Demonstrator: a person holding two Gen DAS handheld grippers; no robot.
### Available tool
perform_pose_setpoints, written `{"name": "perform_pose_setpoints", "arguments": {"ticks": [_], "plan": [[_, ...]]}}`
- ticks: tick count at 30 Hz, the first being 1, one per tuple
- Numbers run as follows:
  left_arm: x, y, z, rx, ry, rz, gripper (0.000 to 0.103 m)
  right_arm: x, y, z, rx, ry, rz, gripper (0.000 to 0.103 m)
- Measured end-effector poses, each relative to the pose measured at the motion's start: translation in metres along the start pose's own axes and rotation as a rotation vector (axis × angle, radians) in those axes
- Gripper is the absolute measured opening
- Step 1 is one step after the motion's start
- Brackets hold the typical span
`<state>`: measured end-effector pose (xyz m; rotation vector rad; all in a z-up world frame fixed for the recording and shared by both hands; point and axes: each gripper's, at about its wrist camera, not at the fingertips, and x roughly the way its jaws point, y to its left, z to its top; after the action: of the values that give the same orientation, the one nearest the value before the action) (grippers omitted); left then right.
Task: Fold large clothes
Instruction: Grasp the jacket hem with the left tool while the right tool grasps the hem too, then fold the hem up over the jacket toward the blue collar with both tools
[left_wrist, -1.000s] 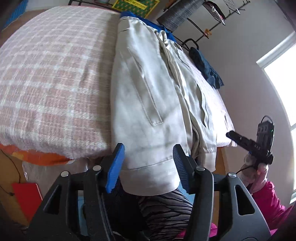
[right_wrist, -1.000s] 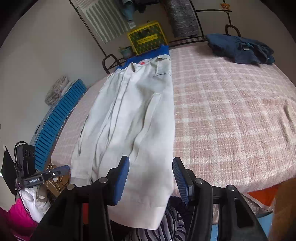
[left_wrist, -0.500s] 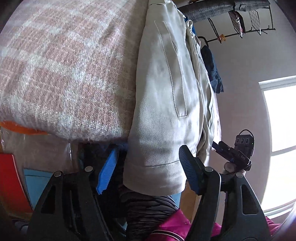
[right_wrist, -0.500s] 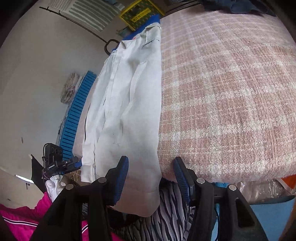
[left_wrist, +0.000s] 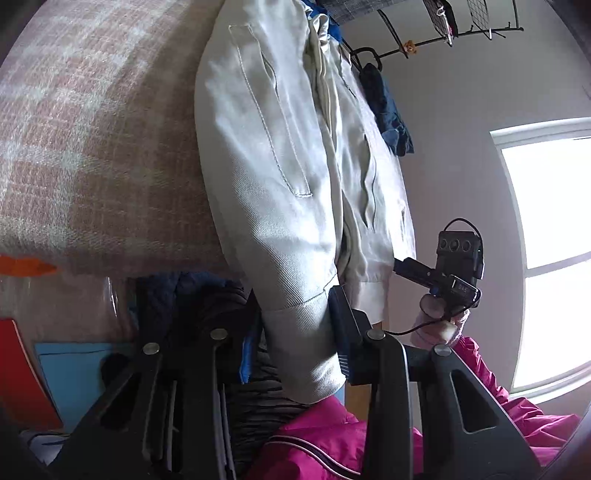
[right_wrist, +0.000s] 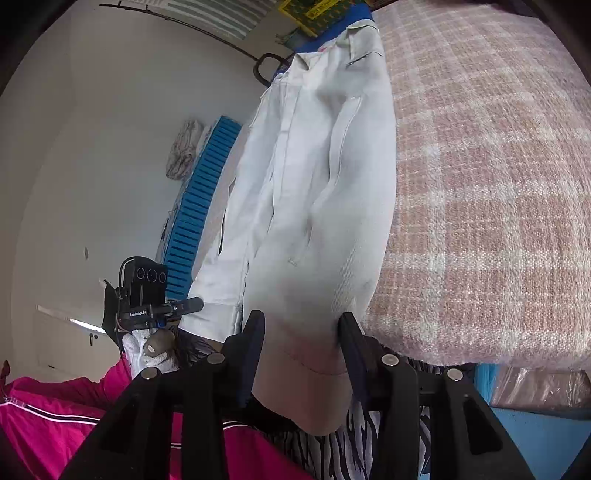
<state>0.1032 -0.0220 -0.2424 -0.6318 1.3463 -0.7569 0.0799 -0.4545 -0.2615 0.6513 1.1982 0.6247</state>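
Observation:
A large cream-white jacket (left_wrist: 288, 155) lies lengthwise on a pink checked bedspread (left_wrist: 92, 147), its hem hanging over the near bed edge. My left gripper (left_wrist: 295, 343) has its open jaws around one bottom corner of the hem. In the right wrist view the same jacket (right_wrist: 317, 192) shows, and my right gripper (right_wrist: 299, 350) has its open jaws around the other bottom corner. The fingers (right_wrist: 253, 343) stand beside the cloth without pinching it flat. Each gripper shows in the other's view, low beside the hem.
A dark blue garment (left_wrist: 388, 110) lies farther back on the bed. A blue slatted board (right_wrist: 199, 214) leans on the wall. A metal rack (left_wrist: 443, 29) stands behind the bed. The person's pink clothing (left_wrist: 369, 435) is below. A window (left_wrist: 554, 240) is at the right.
Both grippers have moved down and forward to the bed edge. The hanging hem corners now sit between the jaws, and the jaws have narrowed around them.

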Motion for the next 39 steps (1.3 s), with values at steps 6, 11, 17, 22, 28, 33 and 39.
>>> {"name": "perform_pose_setpoints", "arguments": {"ticks": [6,11,17,22,28,33,39], "plan": [[0.007,0.004,-0.005,-0.022,0.007,0.016,0.024,0.016,-0.001,0.001,0.025,0.026,-0.01,0.046],[-0.013,-0.018,0.004,0.002,-0.042,-0.013,0.016,-0.001,0.004,0.002,0.033,-0.032,0.026,0.006],[-0.038,-0.049,0.037,0.03,-0.131,-0.077,0.015,-0.015,0.027,0.023,0.013,-0.148,0.107,0.002],[-0.052,-0.06,0.075,0.044,-0.205,-0.074,0.013,-0.02,0.035,0.056,0.01,-0.226,0.112,0.001],[-0.045,-0.053,0.134,-0.003,-0.256,-0.069,0.012,-0.017,0.035,0.116,0.025,-0.251,0.029,0.0],[-0.025,-0.035,0.185,-0.054,-0.277,-0.006,0.011,-0.008,0.018,0.163,0.084,-0.244,-0.066,0.0],[0.009,-0.004,0.223,-0.135,-0.262,0.079,0.011,0.011,-0.018,0.2,0.186,-0.211,-0.129,0.0]]}}
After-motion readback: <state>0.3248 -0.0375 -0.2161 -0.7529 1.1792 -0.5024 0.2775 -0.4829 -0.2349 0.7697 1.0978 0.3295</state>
